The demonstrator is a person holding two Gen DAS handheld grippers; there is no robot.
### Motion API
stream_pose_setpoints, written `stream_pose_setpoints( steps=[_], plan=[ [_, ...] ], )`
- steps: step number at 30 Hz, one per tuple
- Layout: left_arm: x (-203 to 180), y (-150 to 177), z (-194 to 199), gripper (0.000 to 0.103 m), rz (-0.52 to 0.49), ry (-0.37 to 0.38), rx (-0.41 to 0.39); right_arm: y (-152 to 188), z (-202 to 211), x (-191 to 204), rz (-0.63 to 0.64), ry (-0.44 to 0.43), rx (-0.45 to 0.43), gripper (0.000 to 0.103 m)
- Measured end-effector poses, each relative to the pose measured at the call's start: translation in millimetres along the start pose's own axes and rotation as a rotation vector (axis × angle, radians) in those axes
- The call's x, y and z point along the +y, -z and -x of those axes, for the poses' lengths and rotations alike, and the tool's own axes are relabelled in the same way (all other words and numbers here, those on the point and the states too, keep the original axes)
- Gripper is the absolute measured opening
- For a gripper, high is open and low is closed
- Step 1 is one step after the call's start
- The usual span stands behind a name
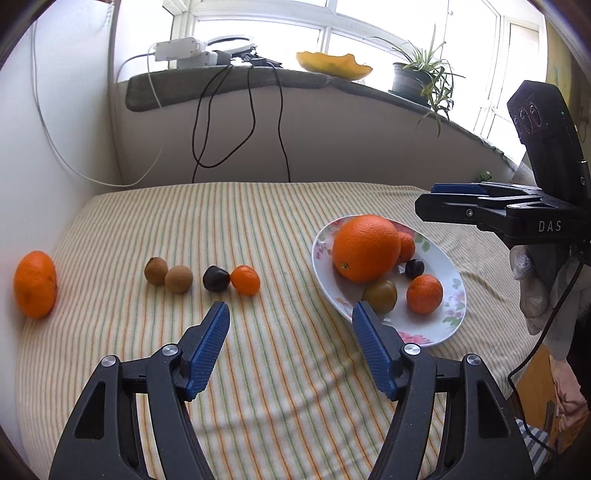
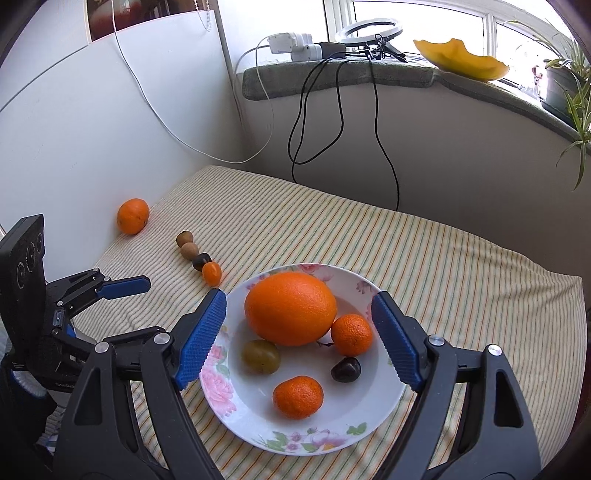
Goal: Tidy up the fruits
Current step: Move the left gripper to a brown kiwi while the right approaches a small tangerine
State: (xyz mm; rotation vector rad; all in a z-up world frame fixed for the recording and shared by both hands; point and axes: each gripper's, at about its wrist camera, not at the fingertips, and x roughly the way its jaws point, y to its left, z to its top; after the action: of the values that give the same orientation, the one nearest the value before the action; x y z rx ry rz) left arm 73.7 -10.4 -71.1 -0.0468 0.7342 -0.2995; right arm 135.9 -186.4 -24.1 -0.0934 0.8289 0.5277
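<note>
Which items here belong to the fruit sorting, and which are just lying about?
Job: flowered white plate holding big orange; row of small fruits on striped cloth; lone orange by the wall.
Lying about: potted plant, ring light, black cables.

Bright window (image 1: pixel 332 22) above cluttered sill (image 1: pixel 258 79) (potted plant (image 1: pixel 424 74)), white walls (image 2: pixel 92 122)
</note>
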Motion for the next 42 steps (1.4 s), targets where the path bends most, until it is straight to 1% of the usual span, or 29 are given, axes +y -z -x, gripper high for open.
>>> stream_pose_setpoints(
  steps=[6,13,14,16,18,20,21,22,23,25,28,29,32,37,42],
  plan=[
    [35,2,6,0.069,0.048,-0.047,-0.003,-9,-5,19,0.053,-0.019,-0.006,0.086],
    [66,-1,8,0.068,0.080,-0.078,-0.010,-17,-18,47,0.138,-0.045,0.005,0.086],
    [69,-2,7,0.067,0.088,-0.079,-0.010,-19,-21,52,0.155,-0.049,0.008,0.086],
    [76,-5,6,0.061,0.101,-0.079,-0.010,-21,-26,62,0.189,-0.056,0.015,0.086],
    [85,-7,3,0.059,0.118,-0.072,-0.010,-23,-32,71,0.223,-0.062,0.024,0.086],
    [93,-8,0,0.055,0.144,-0.065,-0.005,-25,-39,79,0.258,-0.067,0.038,0.086],
    [97,-9,-2,0.051,0.155,-0.061,-0.003,-25,-43,83,0.276,-0.067,0.046,0.086],
    [101,-10,-4,0.047,0.164,-0.058,-0.001,-26,-47,88,0.294,-0.069,0.056,0.083],
    [104,-11,-6,0.046,0.169,-0.057,0.001,-27,-51,93,0.311,-0.075,0.068,0.079],
    [108,-13,-11,0.039,0.173,-0.058,0.009,-27,-59,103,0.350,-0.085,0.095,0.074],
    [113,-16,-18,0.035,0.177,-0.054,0.019,-27,-72,117,0.407,-0.081,0.132,0.069],
    [114,-16,-20,0.034,0.179,-0.054,0.023,-27,-77,121,0.422,-0.082,0.148,0.066],
    [119,-17,-27,0.034,0.188,-0.049,0.034,-27,-92,128,0.454,-0.068,0.189,0.057],
    [130,-22,-40,0.034,0.235,-0.029,0.049,-29,-115,129,0.475,-0.064,0.247,0.054],
    [132,-25,-51,0.034,0.240,-0.020,0.066,-28,-129,132,0.499,-0.059,0.285,0.048]
  ],
)
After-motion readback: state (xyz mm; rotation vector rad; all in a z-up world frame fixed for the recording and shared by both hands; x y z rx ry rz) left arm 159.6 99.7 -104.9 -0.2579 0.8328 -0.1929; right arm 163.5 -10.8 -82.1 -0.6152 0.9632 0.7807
